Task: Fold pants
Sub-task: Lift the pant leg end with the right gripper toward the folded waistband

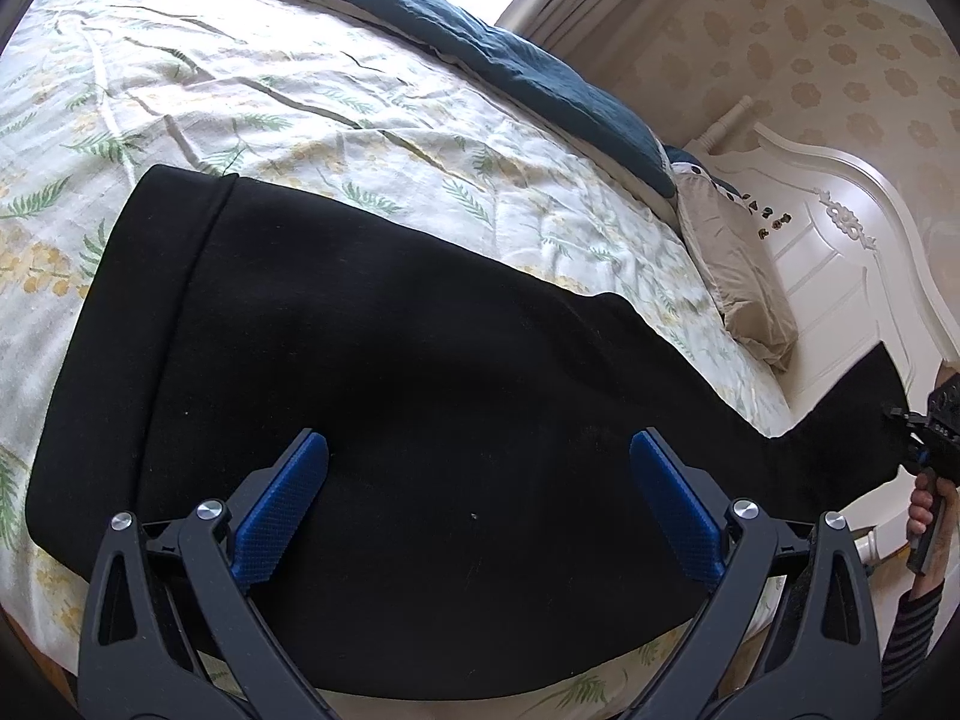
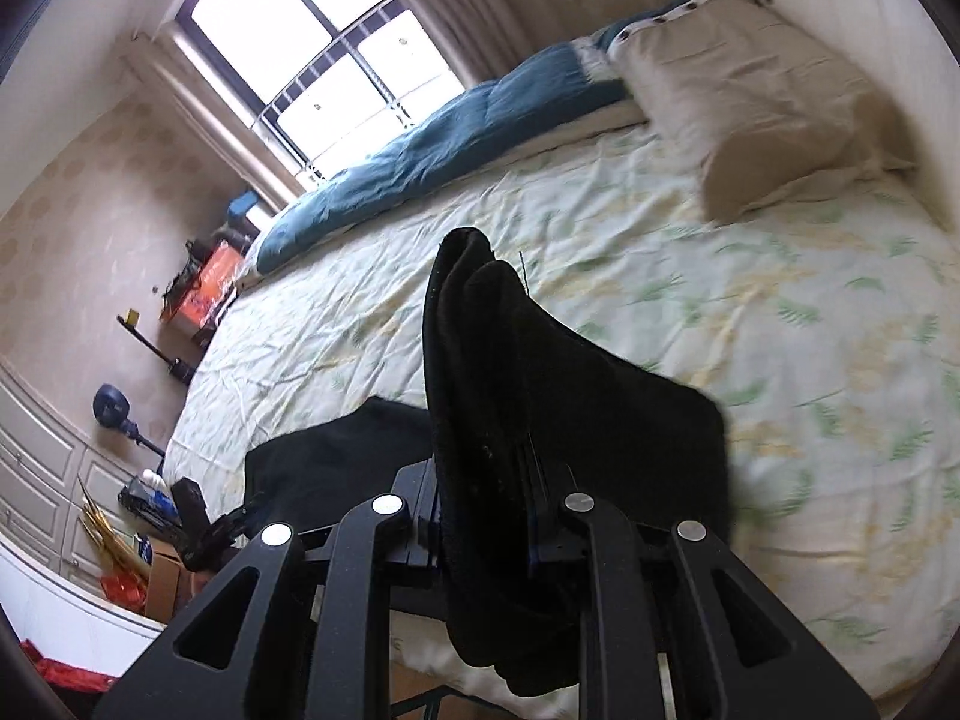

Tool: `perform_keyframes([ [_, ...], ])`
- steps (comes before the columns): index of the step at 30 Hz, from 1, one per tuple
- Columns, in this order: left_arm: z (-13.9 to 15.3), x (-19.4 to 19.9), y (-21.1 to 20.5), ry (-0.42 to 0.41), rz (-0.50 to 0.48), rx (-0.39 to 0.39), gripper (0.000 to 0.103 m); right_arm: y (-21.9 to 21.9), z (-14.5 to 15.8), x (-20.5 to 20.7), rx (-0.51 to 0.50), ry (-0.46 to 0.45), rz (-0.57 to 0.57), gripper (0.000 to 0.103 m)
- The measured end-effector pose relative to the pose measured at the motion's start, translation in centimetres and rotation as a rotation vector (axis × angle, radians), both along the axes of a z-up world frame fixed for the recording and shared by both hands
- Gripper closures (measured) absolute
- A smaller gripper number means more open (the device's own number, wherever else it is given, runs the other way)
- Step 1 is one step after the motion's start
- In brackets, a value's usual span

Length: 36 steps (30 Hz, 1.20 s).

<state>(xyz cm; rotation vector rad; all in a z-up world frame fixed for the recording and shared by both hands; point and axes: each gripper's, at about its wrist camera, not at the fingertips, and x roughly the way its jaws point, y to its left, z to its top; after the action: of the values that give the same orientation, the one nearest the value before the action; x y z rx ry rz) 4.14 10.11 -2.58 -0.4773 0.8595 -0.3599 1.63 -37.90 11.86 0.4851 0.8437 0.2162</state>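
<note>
Black pants [image 1: 372,396] lie flat across the leaf-print bed sheet [image 1: 252,96], waistband at the left, legs running right. My left gripper [image 1: 477,450] is open, its blue pads [image 1: 282,504] hovering over the middle of the pants. In the left wrist view my right gripper [image 1: 906,420] is at the far right, holding the lifted leg end. In the right wrist view my right gripper [image 2: 486,480] is shut on the black pants leg [image 2: 480,360], which stands bunched between the jaws above the bed; its fingertips are hidden by cloth.
A dark blue quilt [image 1: 480,36] lies along the far side of the bed. A beige pillow [image 2: 768,102] sits by the white headboard [image 1: 840,252]. Boxes and clutter [image 2: 198,294] stand on the floor by the window wall.
</note>
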Motion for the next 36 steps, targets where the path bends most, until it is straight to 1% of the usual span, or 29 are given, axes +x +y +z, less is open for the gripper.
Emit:
perform_keyframes([
  [5,0.0,-0.1,-0.1,-0.011,-0.008,0.005,0.003,4.7,-3.0,1.6,-0.005,0.015,0.018,0.084],
  [9,-0.1,-0.1,-0.1,-0.018,-0.012,0.013,0.003,8.1,-5.1,2.7,-0.036,0.035,0.042,0.084],
  [11,-0.1,-0.2,-0.1,-0.02,-0.013,0.015,0.003,9.8,-6.3,3.2,-0.064,0.049,0.045,0.084],
  [15,-0.1,-0.2,-0.2,-0.025,-0.01,0.013,0.003,12.2,-8.4,3.8,-0.161,0.076,0.029,0.084],
  [17,-0.1,-0.2,-0.3,-0.03,-0.012,0.019,0.003,13.1,-9.5,4.0,-0.192,0.083,0.02,0.084],
  [20,-0.1,-0.4,-0.4,-0.035,-0.015,0.035,0.003,14.1,-10.9,4.1,-0.209,0.095,0.002,0.084],
  [23,0.0,-0.3,-0.6,-0.035,-0.02,0.05,0.003,14.9,-11.6,4.1,-0.239,0.094,-0.012,0.084],
  [31,-0.1,-0.3,-0.7,-0.036,-0.017,0.063,0.003,16.6,-12.7,4.2,-0.303,0.098,-0.039,0.083],
  [36,-0.1,-0.3,-0.9,-0.04,-0.019,0.078,0.003,17.2,-13.0,4.2,-0.325,0.091,-0.05,0.079],
])
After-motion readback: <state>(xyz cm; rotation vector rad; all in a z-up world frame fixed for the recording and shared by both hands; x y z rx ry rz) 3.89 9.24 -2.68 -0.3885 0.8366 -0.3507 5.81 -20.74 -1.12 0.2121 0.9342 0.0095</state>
